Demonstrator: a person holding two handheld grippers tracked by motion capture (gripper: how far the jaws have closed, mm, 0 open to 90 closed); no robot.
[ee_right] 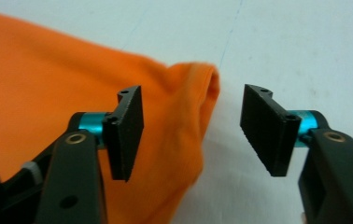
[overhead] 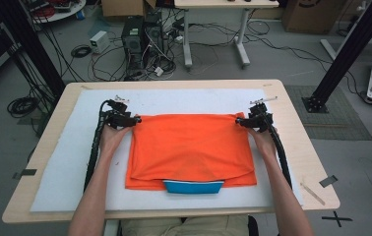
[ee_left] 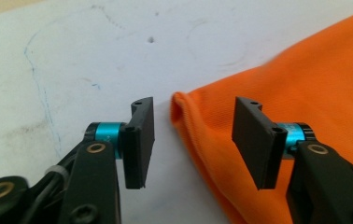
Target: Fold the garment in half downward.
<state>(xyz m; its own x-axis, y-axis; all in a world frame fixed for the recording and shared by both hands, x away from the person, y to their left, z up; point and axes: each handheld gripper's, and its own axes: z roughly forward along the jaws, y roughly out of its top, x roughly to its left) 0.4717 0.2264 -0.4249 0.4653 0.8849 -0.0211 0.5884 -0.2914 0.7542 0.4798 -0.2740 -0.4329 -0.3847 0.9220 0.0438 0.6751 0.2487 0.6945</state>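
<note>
Shirt: an orange shirt (overhead: 190, 147) lay folded on the white mat (overhead: 66, 172), near the middle of the table (overhead: 282, 105), its folded edge along the far side.
Collar: a blue collar (overhead: 194, 186) stuck out from under the shirt's near edge.
Left gripper: the left gripper (overhead: 134, 120) sat at the shirt's far left corner, held in the person's left hand (overhead: 112, 137).
Left jaws: released; in the left gripper view (ee_left: 194, 140) the pads stood apart, the corner of the shirt (ee_left: 305, 93) lay between them, and neither pad pressed on it.
Right gripper: the right gripper (overhead: 240, 121) sat at the shirt's far right corner, held in the right hand (overhead: 263, 140).
Right jaws: released; in the right gripper view (ee_right: 193, 130) the shirt's corner (ee_right: 48, 84) lay between the spread pads, close beside one pad, with no squeeze visible.
Cloth: both far corners rested on the mat (ee_left: 72, 60), slightly puffed at the fold.
Cables: a black cable ran back from each gripper along each forearm.
</note>
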